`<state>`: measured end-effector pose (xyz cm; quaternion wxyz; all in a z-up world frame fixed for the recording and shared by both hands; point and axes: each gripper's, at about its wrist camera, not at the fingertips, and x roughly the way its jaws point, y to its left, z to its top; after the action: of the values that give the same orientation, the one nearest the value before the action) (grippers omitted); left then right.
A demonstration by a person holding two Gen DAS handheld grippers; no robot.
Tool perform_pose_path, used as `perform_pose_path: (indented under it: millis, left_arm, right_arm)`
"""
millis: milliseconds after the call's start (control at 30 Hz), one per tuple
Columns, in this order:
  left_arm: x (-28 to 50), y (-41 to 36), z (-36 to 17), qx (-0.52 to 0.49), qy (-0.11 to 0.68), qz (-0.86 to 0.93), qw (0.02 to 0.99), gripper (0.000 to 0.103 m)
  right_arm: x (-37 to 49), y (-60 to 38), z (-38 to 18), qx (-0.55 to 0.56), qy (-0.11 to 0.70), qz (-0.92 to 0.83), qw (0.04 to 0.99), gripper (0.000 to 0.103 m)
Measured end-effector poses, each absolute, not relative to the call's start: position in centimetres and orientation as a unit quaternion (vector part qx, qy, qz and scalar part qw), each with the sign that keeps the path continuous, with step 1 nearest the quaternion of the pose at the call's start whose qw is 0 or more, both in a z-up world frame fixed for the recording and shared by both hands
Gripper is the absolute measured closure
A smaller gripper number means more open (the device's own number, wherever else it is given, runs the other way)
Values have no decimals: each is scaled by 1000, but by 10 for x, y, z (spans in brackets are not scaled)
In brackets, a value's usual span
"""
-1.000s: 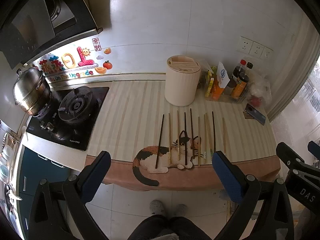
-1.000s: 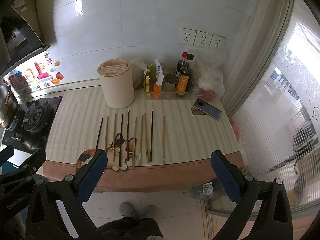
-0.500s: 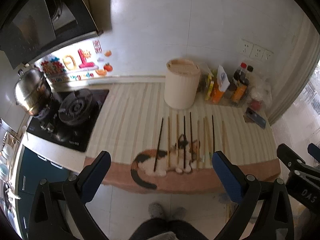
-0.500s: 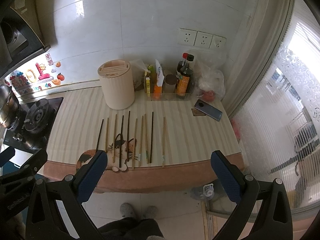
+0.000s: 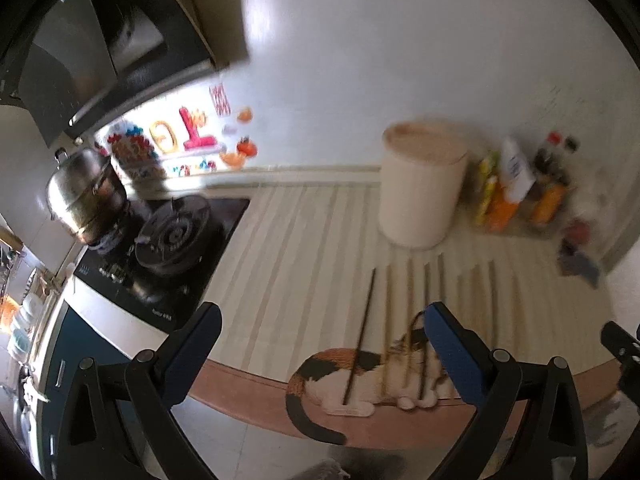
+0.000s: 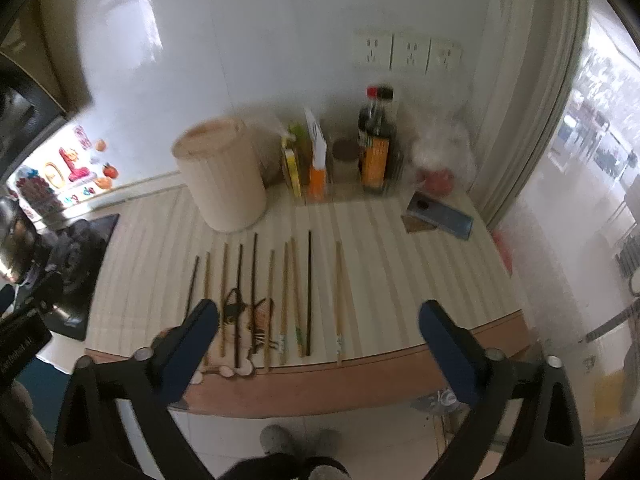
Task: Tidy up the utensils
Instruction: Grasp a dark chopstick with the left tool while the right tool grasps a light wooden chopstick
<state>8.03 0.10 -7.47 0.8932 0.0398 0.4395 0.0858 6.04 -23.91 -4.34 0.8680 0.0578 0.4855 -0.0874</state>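
Note:
Several chopsticks [image 5: 362,328], some dark and some light wood, lie side by side on a striped mat with a cat picture [image 5: 340,376]. The right wrist view shows the same row of chopsticks [image 6: 309,288]. Behind them a cream cylindrical utensil holder [image 5: 420,192] [image 6: 222,176] stands upright. My left gripper [image 5: 322,320] hovers open above the counter's front edge, over the left end of the row. My right gripper [image 6: 319,312] hangs above the near ends of the chopsticks. Its jaws are closing, still wide apart, and no chopstick touches the pads.
A gas stove [image 5: 172,236] with a steel pot [image 5: 84,196] fills the left of the counter. Sauce bottles [image 6: 376,148] and a phone [image 6: 440,216] sit at the back right. The counter's brown front edge [image 6: 340,384] lies just below the grippers. A person's feet [image 6: 276,438] show on the floor.
Both grippers have dropped and moved in toward the counter, so the chopsticks and holder look larger. The right gripper's jaws stand slightly narrower.

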Motion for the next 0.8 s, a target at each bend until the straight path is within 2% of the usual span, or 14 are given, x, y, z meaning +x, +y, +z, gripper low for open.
perform_pose_path:
  millis: [33, 100, 233, 300, 400, 500, 633, 700, 733, 767, 800]
  left_arm:
    - [88, 4, -87, 42, 452, 91, 887, 0]
    - [105, 11, -114, 43, 482, 95, 870, 0]
    - [140, 20, -177, 41, 550, 76, 831, 3]
    - [157, 21, -210, 42, 584, 55, 809, 20]
    - [177, 19, -252, 37, 626, 26, 779, 35]
    - [192, 14, -283, 32, 650, 4, 759, 43]
    - [205, 10, -308, 37, 666, -9, 745, 48]
    - [208, 10, -317, 40, 672, -9, 740, 65]
    - [208, 11, -320, 37, 673, -9, 739, 67]
    - [207, 12, -319, 35, 667, -7, 744, 73]
    - [206, 11, -319, 34, 666, -13, 745, 83]
  right_arm:
    - [68, -241, -59, 60, 498, -87, 861, 15]
    - [81, -242, -84, 67, 519, -79, 848, 29]
    - [105, -239, -142, 85, 571, -58, 815, 42]
    - [113, -233, -169, 85, 587, -54, 803, 47]
    - [130, -224, -209, 91, 614, -53, 782, 53]
    - [146, -216, -236, 96, 635, -50, 765, 55]
    - [177, -202, -268, 105, 657, -43, 745, 55]
    - [189, -196, -278, 112, 665, -39, 738, 55]
    - [195, -192, -283, 115, 668, -35, 735, 55]
    - [202, -187, -288, 115, 671, -32, 732, 55]
    - [207, -183, -291, 114, 673, -30, 730, 55]
